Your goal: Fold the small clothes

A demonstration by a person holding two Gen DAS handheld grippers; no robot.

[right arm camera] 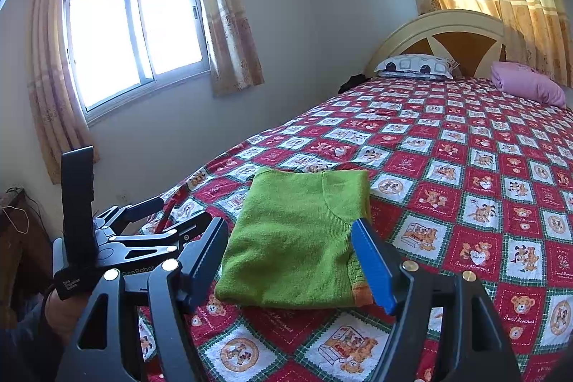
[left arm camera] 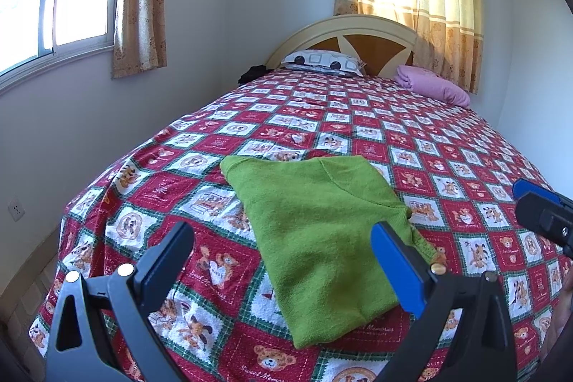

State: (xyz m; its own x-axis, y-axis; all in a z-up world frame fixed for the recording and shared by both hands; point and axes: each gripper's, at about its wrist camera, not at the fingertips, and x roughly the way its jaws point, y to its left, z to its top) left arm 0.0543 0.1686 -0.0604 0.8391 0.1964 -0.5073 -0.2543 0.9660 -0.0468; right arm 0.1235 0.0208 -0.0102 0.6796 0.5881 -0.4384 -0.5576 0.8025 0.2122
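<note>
Spread over the bed is a red patchwork bedspread, on which the folded green sweater lies near the foot. Left gripper and right gripper are held above it, jaws apart, nothing clamped.

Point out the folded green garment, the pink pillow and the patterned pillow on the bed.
Folded green garment (left arm camera: 315, 238), left wrist view, middle of its top layer.
Pink pillow (left arm camera: 435, 85), left wrist view, centre of its upper surface.
Patterned pillow (right arm camera: 415, 64), right wrist view, middle of its top.
</note>
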